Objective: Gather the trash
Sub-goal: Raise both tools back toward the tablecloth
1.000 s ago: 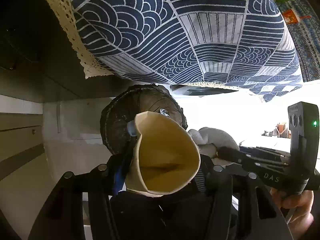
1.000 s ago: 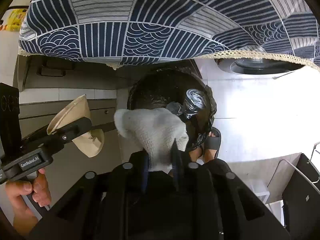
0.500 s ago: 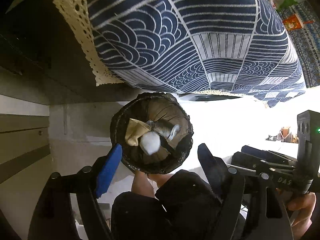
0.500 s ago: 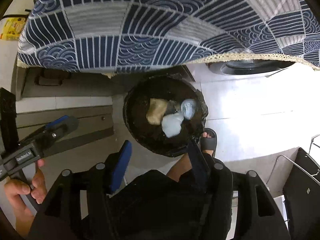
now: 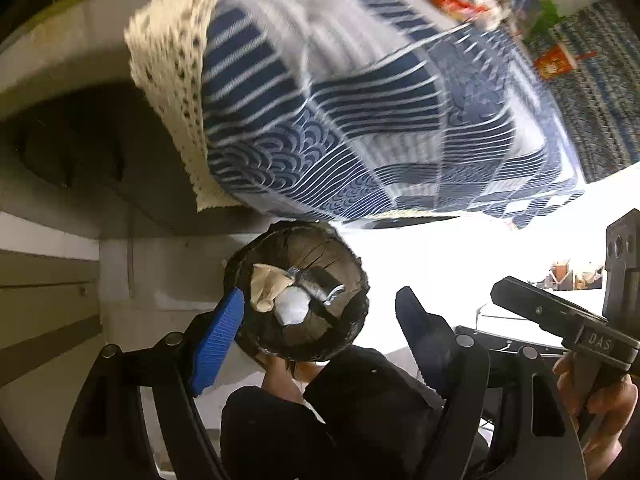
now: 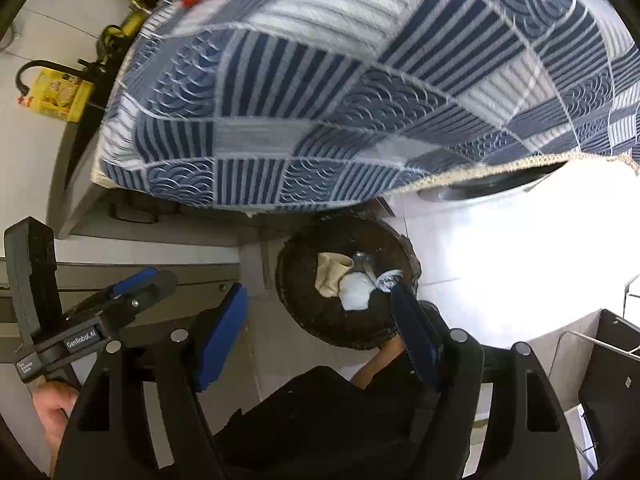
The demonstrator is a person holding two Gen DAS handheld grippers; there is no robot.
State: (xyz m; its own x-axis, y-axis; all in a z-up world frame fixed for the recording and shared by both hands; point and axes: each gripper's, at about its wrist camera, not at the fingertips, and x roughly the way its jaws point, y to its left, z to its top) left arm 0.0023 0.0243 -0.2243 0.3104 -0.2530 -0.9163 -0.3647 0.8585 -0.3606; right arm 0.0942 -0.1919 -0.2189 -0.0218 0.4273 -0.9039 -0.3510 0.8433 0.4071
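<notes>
A round bin lined with a black bag (image 5: 340, 344) stands on the floor below the table edge; it also shows in the right wrist view (image 6: 296, 292). Inside lie a crushed tan paper cup (image 5: 266, 290), a white crumpled tissue (image 5: 294, 310) and a clear plastic bottle (image 5: 316, 282). The same cup (image 6: 330, 274), tissue (image 6: 354, 292) and bottle (image 6: 376, 272) show in the right wrist view. My left gripper (image 5: 316, 330) is open and empty above the bin. My right gripper (image 6: 320, 332) is open and empty above it too.
A table with a blue and white patterned cloth (image 5: 360, 120) and lace trim overhangs the bin; it also shows in the right wrist view (image 6: 360, 100). Packets and bottles (image 6: 60, 92) sit on the table's far side. The person's legs and feet are below. A dark cabinet (image 6: 612, 380) stands at right.
Both grippers opened and let go: the paper cup from the left and the tissue from the right fell into the bin. Both grippers have since risen away from it.
</notes>
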